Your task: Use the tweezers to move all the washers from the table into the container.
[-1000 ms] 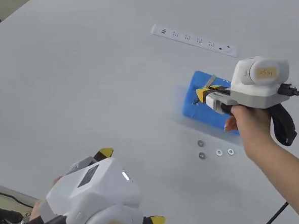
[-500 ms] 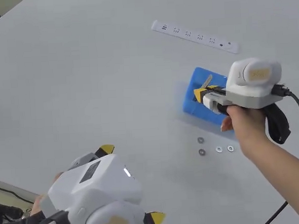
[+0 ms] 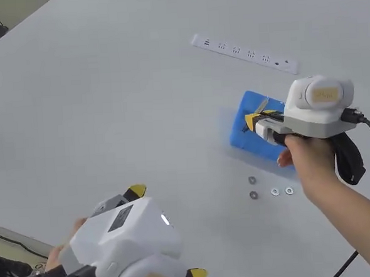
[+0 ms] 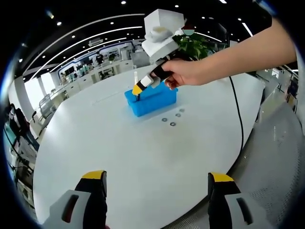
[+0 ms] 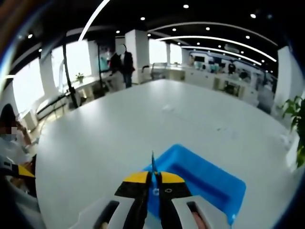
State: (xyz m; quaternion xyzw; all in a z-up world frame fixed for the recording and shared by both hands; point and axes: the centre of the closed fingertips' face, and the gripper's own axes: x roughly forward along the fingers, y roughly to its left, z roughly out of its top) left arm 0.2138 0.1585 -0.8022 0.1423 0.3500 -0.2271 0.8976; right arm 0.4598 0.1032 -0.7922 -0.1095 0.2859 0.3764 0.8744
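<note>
Four washers (image 3: 274, 191) lie loose on the pale grey table (image 3: 106, 87), just beside the blue container (image 3: 240, 132) and outside it. Two sit one behind the other, and two sit side by side to their right (the left gripper view shows them as a short curved row in front of the container's long wall).

The right gripper (image 3: 253, 123) hangs over the container, its handle wrapped in a hand (image 3: 307, 159). Its yellow-tipped jaws are pressed together on the tweezers (image 5: 153, 164). In the right gripper view the thin tip of the tweezers pokes out past the jaw ends, above the container's open blue interior. Whether the tweezers carry a washer I cannot tell.

The left gripper (image 4: 157, 177) sits low at the near edge of the table, well apart from the container and the washers. Its jaws are spread wide over bare tabletop.

Beyond the container, apart from it, lies a white power strip (image 3: 246, 54).
</note>
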